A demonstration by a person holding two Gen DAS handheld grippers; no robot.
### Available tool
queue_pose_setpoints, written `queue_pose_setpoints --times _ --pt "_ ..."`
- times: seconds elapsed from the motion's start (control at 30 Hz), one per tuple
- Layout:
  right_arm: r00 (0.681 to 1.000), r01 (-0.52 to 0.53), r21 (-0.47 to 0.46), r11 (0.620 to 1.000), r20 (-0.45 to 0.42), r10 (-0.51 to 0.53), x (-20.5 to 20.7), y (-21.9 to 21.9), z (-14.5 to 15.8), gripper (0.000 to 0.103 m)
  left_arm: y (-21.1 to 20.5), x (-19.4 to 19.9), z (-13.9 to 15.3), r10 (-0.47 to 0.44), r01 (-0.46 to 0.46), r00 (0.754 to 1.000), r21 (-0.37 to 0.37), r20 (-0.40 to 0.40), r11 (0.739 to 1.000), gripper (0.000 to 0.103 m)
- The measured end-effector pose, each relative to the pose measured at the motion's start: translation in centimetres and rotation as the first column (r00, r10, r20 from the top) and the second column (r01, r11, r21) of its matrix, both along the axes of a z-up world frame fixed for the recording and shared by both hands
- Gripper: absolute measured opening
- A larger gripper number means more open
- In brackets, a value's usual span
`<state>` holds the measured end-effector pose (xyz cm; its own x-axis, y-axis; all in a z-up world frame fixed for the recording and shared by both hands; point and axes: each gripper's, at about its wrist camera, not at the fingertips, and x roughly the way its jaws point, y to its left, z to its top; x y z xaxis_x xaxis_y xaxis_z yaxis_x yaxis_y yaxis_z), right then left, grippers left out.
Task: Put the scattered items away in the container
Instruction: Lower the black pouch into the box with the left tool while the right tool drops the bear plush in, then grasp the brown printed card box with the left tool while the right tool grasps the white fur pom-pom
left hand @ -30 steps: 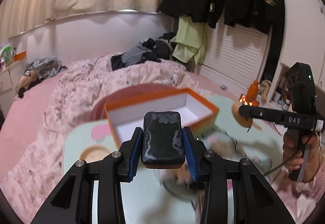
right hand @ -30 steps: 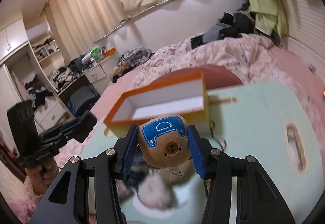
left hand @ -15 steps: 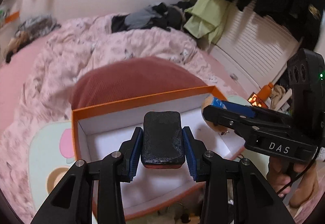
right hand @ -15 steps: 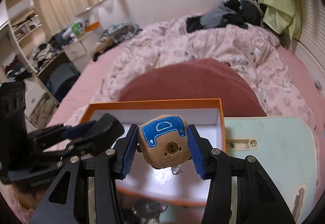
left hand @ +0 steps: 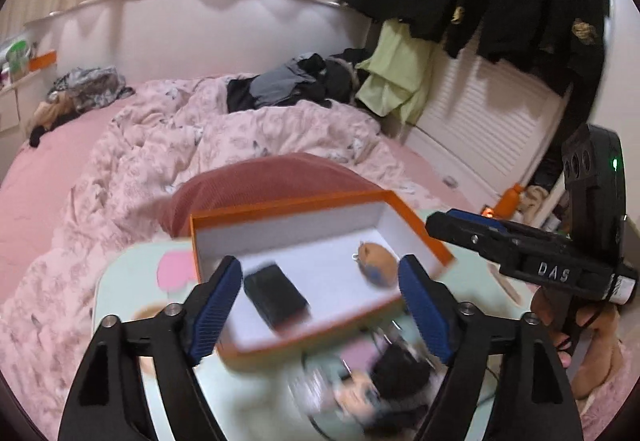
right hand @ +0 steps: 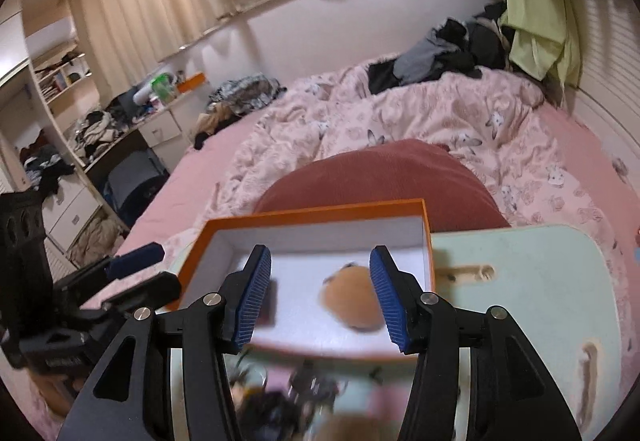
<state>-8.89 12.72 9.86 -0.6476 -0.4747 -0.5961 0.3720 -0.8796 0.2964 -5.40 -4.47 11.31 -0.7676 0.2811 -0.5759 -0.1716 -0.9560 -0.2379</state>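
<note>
Clutter [left hand: 384, 381] just in front of the orange box [left hand: 416, 225] risks being swept off the desk [right hand: 540, 281], since both claws, left claw [left hand: 320, 309] and right claw [right hand: 320, 293], hang apart and empty, jaws just opened, over it.

Left gripper [left hand: 320, 307] jaws just opened wide, nothing pinched now; black case [left hand: 276, 295], clamped a moment ago, now lying loose on the left of the box [left hand: 304, 203] floor; right gripper [right hand: 320, 299] jaws just parted too; brown plush [right hand: 352, 301] dropped from its pads, resting on the box's right side.
</note>
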Motion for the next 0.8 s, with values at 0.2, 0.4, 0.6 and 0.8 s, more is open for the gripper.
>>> queue_pose_setpoints --times 0.2,0.4,0.6,0.8 --pt "0.992 0.024 0.196 0.98 -0.125 0.0 9.4 -0.5 -0.2 0.07 0.6 6.7 -1.2 -0.062 0.061 0.997 0.023 0.038 0.998 0.093" --pt "0.997 -0.029 0.278 0.96 -0.057 0.047 15.0 0.5 -4.4 0.072 0.5 11.3 -6.1 0.017 -0.013 0.997 -0.046 0.077 0.999 0.093" --pt "0.999 -0.007 0.294 0.956 0.048 -0.007 16.2 2.5 -8.7 0.072 1.5 14.3 -7.1 0.062 -0.063 0.998 -0.034 -0.015 0.997 0.093" --pt "0.997 0.04 0.341 0.939 0.055 -0.062 16.1 2.9 -10.0 0.084 4.1 14.2 -8.4 -0.001 0.002 1.0 -0.084 0.009 0.996 0.094"
